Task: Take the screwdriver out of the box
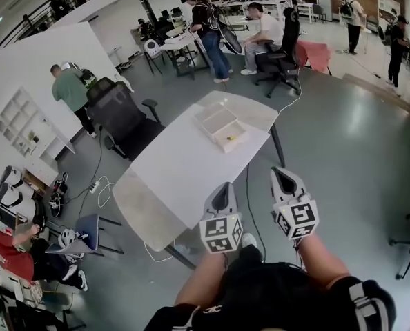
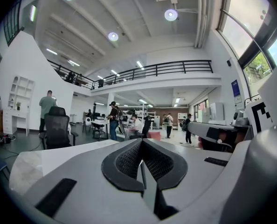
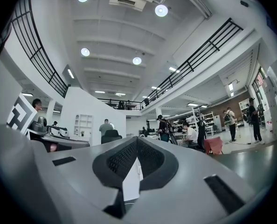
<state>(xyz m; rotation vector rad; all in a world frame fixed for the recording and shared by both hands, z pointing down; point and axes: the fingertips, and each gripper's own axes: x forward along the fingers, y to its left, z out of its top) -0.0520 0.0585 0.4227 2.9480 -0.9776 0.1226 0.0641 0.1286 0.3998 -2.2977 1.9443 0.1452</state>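
Only the head view shows the box (image 1: 221, 126) at the far end of the table (image 1: 184, 174). Off its near edge, the left gripper (image 1: 222, 188) and right gripper (image 1: 282, 174) have their jaws together, empty.

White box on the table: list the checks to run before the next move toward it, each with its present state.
1. Box located: the shallow white open box sits toward the far end of the white table: ok.
2. Screwdriver confirmed: a small yellow object lies in the box's near part, too small to identify: cannot tell.
3. Jaws of the left gripper apart for a grasp: together, nothing between them: not ok.
4. Jaws of the right gripper apart: together, nothing between them: not ok.
5. Grippers at the box: both are by the table's near end, apart from it: not ok.
6. Path: nothing shows on the table between grippers and box: ok.
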